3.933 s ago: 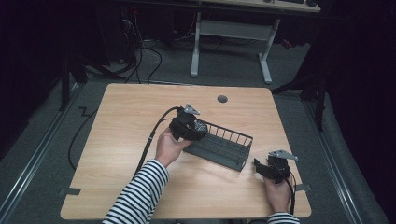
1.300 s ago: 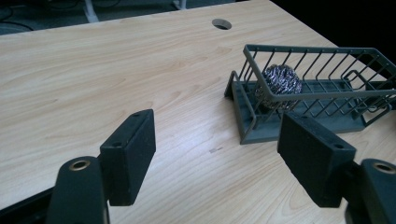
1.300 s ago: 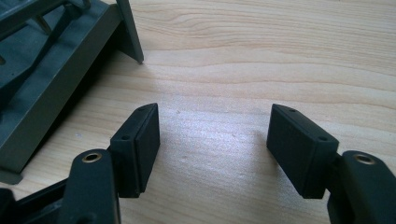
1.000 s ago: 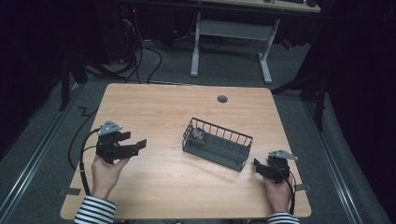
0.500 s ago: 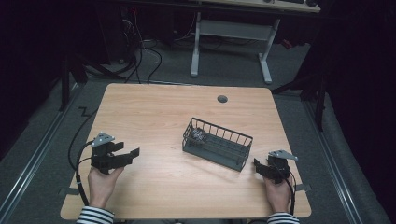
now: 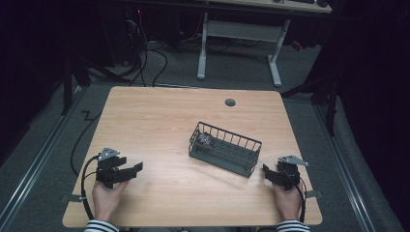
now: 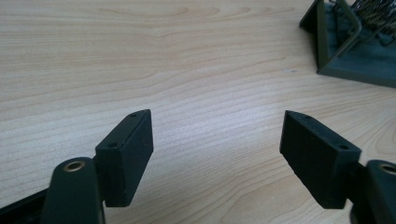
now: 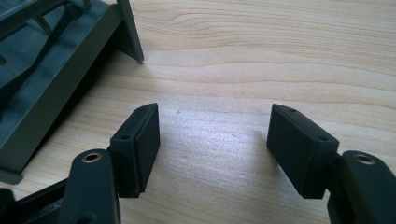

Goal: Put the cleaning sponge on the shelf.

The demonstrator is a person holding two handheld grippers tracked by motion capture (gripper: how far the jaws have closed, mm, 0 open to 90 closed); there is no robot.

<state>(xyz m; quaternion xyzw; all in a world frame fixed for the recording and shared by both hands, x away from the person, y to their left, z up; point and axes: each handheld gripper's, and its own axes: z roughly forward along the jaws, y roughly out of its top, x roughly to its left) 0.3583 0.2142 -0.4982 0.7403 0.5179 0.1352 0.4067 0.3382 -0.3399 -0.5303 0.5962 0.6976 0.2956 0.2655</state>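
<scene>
Basket point(image 6: 225, 150) of dark wire, mid-table with a small metallic ball-like item point(image 6: 205, 140) at its far-left end, looks stiff and light (take by the top rim), both left gripper point(image 6: 130, 171) and right gripper point(image 6: 267, 172) spread, empty.

The high view looked forward and down over the whole table point(image 6: 159, 116). Each gripper view sat low, skimming the wood up close, and all three caught the wire basket point(image 6: 225, 149) point(image 7: 355, 42) point(image 8: 42, 70).
</scene>
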